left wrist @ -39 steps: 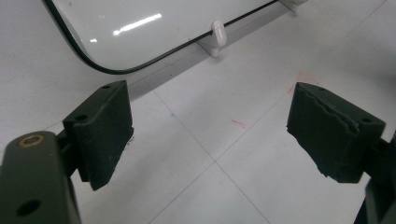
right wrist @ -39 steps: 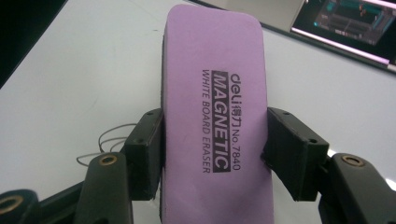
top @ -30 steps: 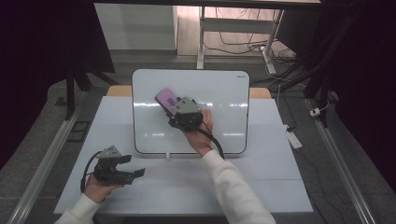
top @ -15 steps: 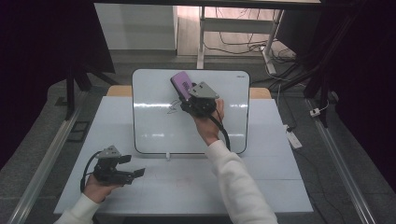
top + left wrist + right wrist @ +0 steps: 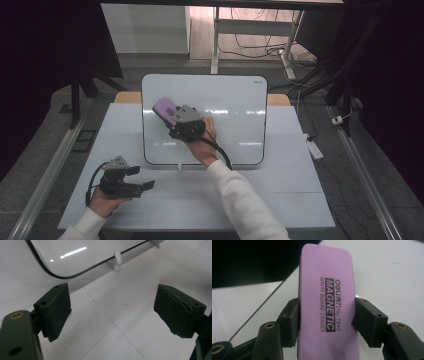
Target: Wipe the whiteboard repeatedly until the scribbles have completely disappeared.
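The left claw (image 5: 142, 186) rests low on the white bench (image 5: 280, 200) near its front left corner, its jaws spread wide with nothing between them. Further right, the right claw (image 5: 172, 120) pinches a purple magnetic whiteboard eraser (image 5: 164, 110) by its long sides and holds it over the upper left part of the whiteboard (image 5: 235, 125). The board looks clean where it shows, bar one faint mark (image 5: 394, 263), so wiping seems nearly done. There are no containers on the bench.
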Tool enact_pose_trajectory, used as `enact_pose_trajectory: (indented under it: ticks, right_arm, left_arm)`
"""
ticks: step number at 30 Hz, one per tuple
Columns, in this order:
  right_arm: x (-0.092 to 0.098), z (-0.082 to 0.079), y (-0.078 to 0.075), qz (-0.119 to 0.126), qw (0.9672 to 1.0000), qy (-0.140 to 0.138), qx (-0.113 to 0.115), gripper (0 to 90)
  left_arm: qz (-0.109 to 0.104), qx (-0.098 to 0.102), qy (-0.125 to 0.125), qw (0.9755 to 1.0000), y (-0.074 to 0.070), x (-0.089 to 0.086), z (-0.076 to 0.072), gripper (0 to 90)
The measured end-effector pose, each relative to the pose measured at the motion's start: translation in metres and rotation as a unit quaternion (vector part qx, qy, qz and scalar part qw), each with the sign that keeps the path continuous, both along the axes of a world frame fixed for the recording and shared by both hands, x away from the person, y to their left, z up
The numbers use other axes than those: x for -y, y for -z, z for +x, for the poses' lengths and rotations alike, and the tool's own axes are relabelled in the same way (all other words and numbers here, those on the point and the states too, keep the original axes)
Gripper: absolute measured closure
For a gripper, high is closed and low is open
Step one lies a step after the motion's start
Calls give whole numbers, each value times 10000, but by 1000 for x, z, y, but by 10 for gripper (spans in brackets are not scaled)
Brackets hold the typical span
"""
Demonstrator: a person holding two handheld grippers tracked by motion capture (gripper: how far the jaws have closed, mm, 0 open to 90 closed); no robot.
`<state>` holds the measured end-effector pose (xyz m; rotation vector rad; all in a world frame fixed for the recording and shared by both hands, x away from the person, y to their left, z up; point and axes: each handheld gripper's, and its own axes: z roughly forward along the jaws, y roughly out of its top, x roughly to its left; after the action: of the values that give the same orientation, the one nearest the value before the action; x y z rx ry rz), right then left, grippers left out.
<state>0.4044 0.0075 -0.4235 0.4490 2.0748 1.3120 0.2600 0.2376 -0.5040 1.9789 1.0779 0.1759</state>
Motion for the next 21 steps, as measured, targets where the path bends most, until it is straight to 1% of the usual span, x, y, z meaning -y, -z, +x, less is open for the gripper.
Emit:
enact_pose_trajectory:
  ticks: [1, 2, 3, 5, 6, 7, 8, 10, 11, 13, 14, 15, 16, 17, 18, 19, 20, 21]
  right_arm:
    - [4, 2, -3, 83, 9999, 99, 21, 397]
    - [4, 2, -3, 83, 9999, 99, 21, 397]
    - [14, 10, -13, 335, 9990, 301, -17, 398]
    - [22, 16, -22, 480, 9976, 502, 69, 397]
    - [25, 19, -26, 511, 9972, 550, 61, 397]
    - [25, 19, -26, 511, 9972, 550, 61, 397]
    - [31, 25, -30, 669, 9960, 591, -12, 397]
    - [31, 25, -30, 667, 9960, 587, -37, 397]
    - [25, 22, -27, 573, 9971, 510, 14, 397]
    - [15, 17, -21, 485, 9982, 353, -40, 397]
    - [10, 14, -17, 395, 9989, 266, -53, 397]
    - [10, 14, -17, 395, 9989, 266, -53, 397]
    - [1, 9, -8, 295, 9995, 75, -83, 397]
    - [-2, 7, -6, 256, 9996, 19, -104, 397]
    - [-2, 7, -6, 256, 9996, 19, -104, 397]
    - [-7, 1, 0, 95, 9999, -69, -17, 397]
    - [-7, 0, 0, 47, 10000, -69, 37, 397]
    - [-4, 0, -2, 35, 10000, -24, 27, 397]
  left_arm:
    - [-10, -1, -3, 10000, 0, 0, 0, 151]
    - [-10, -1, -3, 10000, 0, 0, 0, 151]
    - [-13, 2, -3, 10000, 0, 0, 0, 151]
    - [-10, -2, 0, 10000, 0, 0, 0, 151]
    - [-9, -4, 0, 10000, 0, 0, 0, 151]
    - [-15, -9, -5, 10000, 0, 0, 0, 151]
    - [-15, -10, -6, 10000, 0, 0, 0, 151]
    - [-22, -10, -10, 10000, 0, -1, 0, 151]
    - [-20, -10, -18, 10000, 0, -1, 0, 151]
    - [-17, -13, -17, 10000, 0, -1, 0, 151]
    - [-10, -4, -17, 10000, 0, 0, 0, 151]
    - [-10, -4, -17, 10000, 0, 0, 0, 151]
    - [-7, -2, -17, 10000, 0, 0, 0, 151]
    - [-7, -1, -15, 10000, 0, 0, 0, 151]
    - [-4, -4, -13, 10000, 0, 0, 0, 151]
    - [-2, -5, -18, 10000, 0, 0, 0, 151]
    - [-4, -7, -18, 10000, 0, 0, 0, 151]
    - [-7, -8, -16, 10000, 0, 0, 0, 151]
